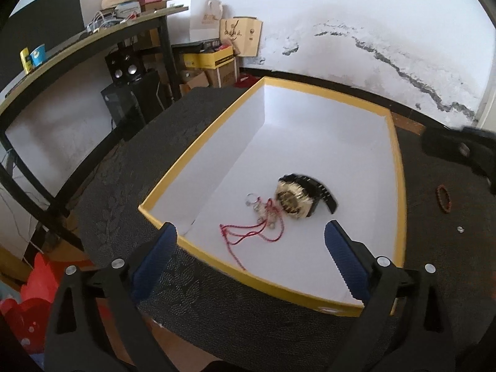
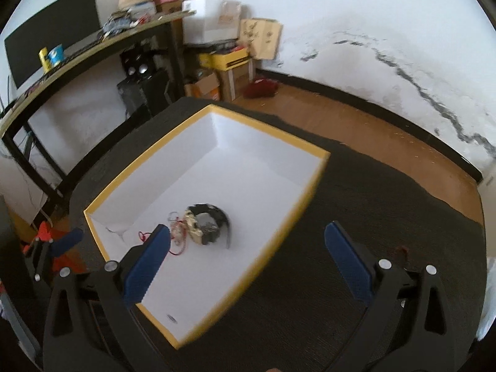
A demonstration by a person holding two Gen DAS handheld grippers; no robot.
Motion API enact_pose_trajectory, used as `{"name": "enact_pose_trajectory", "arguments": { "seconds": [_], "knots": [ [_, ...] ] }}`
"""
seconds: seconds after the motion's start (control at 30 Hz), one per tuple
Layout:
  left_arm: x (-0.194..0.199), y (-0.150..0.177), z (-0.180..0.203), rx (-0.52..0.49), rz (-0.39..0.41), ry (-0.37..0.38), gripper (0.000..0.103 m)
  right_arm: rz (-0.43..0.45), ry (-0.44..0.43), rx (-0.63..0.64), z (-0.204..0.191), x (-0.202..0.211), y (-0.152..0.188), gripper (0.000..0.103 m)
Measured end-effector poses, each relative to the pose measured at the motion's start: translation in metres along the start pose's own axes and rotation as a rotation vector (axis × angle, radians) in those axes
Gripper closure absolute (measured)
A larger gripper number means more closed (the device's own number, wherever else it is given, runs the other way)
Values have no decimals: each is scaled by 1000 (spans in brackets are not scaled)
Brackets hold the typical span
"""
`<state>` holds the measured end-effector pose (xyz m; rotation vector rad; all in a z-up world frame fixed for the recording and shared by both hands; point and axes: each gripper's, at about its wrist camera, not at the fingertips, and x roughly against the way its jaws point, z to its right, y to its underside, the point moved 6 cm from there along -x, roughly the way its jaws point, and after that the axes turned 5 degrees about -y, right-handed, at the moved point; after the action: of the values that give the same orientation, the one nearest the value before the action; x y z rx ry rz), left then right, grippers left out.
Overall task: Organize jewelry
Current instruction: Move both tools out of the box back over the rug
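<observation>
Sorting so far: I read the job as gathering loose pieces into the yellow-rimmed box (image 1: 400, 167), and part of it looks done.
Left gripper (image 1: 251, 237): my claw is spread wide with nothing between its blue pads; it hangs over the near rim at the bottom of the left wrist view, tilted down at the box floor.
Right gripper (image 2: 248, 235): also spread and empty; its left finger overlaps the box at lower centre of the right wrist view, the right one sits over the dark tablecloth (image 2: 356, 192).
Watch (image 1: 297, 198): a gold-faced piece with a black strap, lying on the white floor near the middle, I judge because it went in early.
Red cord necklace (image 1: 248, 232): loosely tangled just left of the watch, with silver rings (image 1: 252, 200) touching its upper end.
Left outside: a red bead bracelet (image 1: 444, 198) and a small silver bit (image 1: 460, 229) lie on the cloth at the right edge of the left wrist view, beside the box.
Why open: both claws seem ready for a fresh pick, likely the bracelet.
Risk: the silver bit is tiny and may slip the pads.
</observation>
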<state>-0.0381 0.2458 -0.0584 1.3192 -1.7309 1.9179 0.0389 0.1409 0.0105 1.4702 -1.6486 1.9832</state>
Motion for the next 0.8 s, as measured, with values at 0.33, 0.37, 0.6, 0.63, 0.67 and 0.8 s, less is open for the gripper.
{"name": "enact_pose_trajectory", "arguments": {
  "seconds": [0.33, 0.37, 0.6, 0.63, 0.67, 0.8],
  "knots": [
    [35, 2, 95, -131, 9, 171, 6, 76, 199, -169, 118, 85, 71, 7],
    [37, 3, 110, -152, 8, 187, 6, 79, 224, -189, 133, 91, 81, 7],
    [42, 7, 201, -267, 24, 278, 6, 47, 332, -309, 211, 114, 148, 7],
    [41, 8, 211, -280, 21, 289, 6, 42, 345, -313, 218, 116, 155, 7],
    [40, 9, 226, -295, 17, 309, 6, 35, 355, -315, 223, 117, 160, 7],
    [31, 16, 262, -327, 10, 324, 6, 19, 370, -338, 243, 120, 181, 7]
  ]
}}
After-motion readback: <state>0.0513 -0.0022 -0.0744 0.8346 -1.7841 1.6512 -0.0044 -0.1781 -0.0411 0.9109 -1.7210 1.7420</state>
